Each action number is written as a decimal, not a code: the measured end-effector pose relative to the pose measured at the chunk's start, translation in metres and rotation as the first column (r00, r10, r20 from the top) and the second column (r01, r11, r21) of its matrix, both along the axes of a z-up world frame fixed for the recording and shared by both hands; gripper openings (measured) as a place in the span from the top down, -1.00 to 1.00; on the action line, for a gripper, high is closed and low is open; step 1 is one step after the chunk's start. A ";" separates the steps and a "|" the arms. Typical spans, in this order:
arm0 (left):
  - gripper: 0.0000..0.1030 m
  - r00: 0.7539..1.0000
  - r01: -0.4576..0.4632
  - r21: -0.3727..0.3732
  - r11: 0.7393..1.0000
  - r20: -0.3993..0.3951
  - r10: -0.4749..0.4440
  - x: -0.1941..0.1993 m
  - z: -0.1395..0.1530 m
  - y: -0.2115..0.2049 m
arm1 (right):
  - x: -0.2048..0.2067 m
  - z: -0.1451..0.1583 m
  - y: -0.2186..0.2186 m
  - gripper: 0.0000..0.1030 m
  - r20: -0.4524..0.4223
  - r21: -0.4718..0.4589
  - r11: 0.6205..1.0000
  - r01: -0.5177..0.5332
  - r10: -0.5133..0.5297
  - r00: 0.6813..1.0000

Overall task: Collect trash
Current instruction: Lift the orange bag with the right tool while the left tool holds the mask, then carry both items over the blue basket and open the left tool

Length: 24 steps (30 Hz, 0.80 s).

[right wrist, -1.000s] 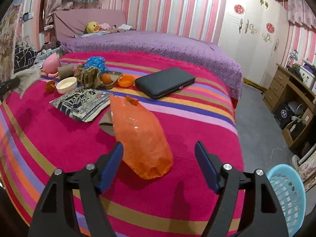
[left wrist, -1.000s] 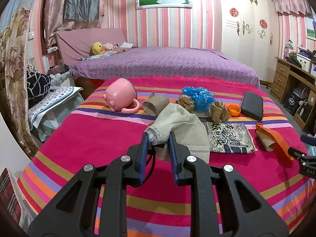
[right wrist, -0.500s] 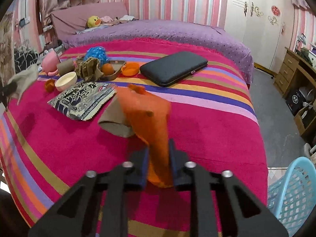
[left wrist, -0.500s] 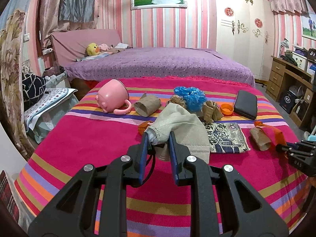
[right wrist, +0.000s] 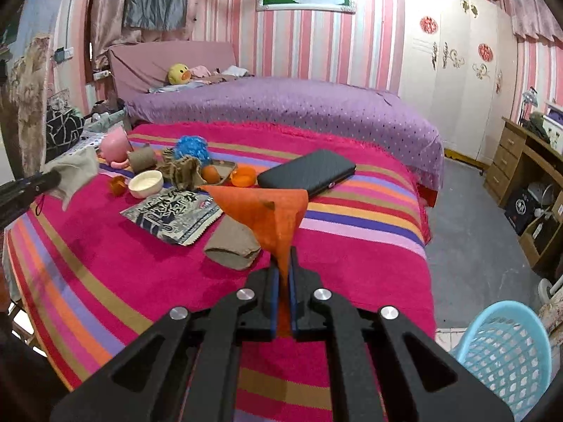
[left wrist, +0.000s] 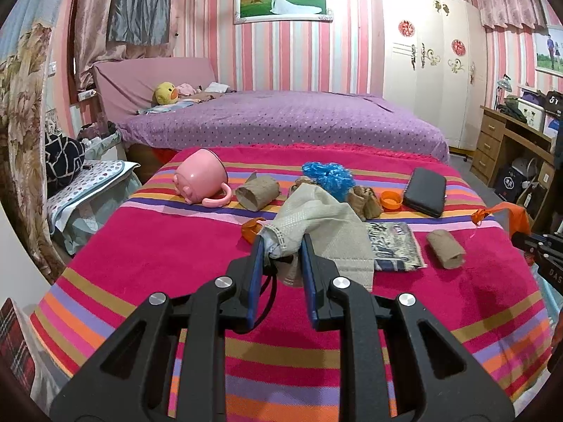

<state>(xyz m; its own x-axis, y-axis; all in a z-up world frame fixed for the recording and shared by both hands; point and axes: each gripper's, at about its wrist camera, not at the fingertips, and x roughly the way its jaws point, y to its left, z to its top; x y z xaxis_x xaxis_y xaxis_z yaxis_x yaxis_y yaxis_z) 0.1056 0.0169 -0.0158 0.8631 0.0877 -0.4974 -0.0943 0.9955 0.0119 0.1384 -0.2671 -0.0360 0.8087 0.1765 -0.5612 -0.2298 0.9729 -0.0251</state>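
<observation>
My left gripper [left wrist: 281, 246] is shut on a crumpled grey paper towel [left wrist: 323, 221] and holds it above the striped bed cover. My right gripper [right wrist: 282, 260] is shut on an orange plastic bag [right wrist: 267, 211], lifted off the cover. A brown cardboard roll [right wrist: 232, 246] lies just below the bag; it also shows in the left wrist view [left wrist: 445, 253]. A black-and-white snack wrapper [right wrist: 172, 211] lies flat left of it. A light blue mesh basket [right wrist: 506, 351] stands on the floor at the lower right.
On the cover lie a pink mug [left wrist: 202, 181], another cardboard roll [left wrist: 257, 193], a blue mesh puff [left wrist: 329, 177], a black case [right wrist: 306, 174], a white bowl [right wrist: 146, 183] and an orange cap [right wrist: 244, 177]. A wooden desk [right wrist: 527, 161] stands right.
My right gripper closed on the orange bag and raised it, baring the cardboard roll beneath. My left gripper kept hold of the paper towel and drew back slightly.
</observation>
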 end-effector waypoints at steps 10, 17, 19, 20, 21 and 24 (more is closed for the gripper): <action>0.62 0.997 0.038 0.004 0.999 0.064 -0.039 -0.036 0.031 -0.041 | -0.041 0.028 -0.051 0.91 0.022 0.015 0.999 0.049 -0.049 0.999; 0.62 0.987 0.110 0.003 0.994 0.115 -0.109 -0.058 0.050 -0.087 | -0.078 0.046 -0.094 0.91 0.048 0.000 0.994 0.111 -0.111 0.993; 0.62 0.983 0.140 -0.007 0.990 0.121 -0.138 -0.062 0.054 -0.103 | -0.088 0.047 -0.110 0.91 0.046 -0.006 0.990 0.140 -0.140 0.989; 0.62 0.980 0.159 -0.009 0.987 0.124 -0.157 -0.063 0.055 -0.112 | -0.092 0.047 -0.117 0.91 0.044 -0.008 0.988 0.153 -0.153 0.987; 0.62 0.978 0.171 -0.008 0.985 0.126 -0.168 -0.063 0.056 -0.118 | -0.097 0.046 -0.126 0.91 0.041 -0.011 0.985 0.171 -0.171 0.984; 0.62 0.968 0.220 -0.016 0.975 0.123 -0.216 -0.062 0.056 -0.142 | -0.114 0.044 -0.155 0.91 0.036 -0.017 0.973 0.231 -0.230 0.972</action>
<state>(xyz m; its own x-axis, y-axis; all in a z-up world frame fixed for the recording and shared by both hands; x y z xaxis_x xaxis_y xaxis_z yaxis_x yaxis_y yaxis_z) 0.0433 -0.1249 0.0399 0.9133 -0.1226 -0.3884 0.1264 0.9919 -0.0161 0.0249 -0.4218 0.0075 0.8448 -0.0285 -0.5343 0.0021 0.9988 -0.0499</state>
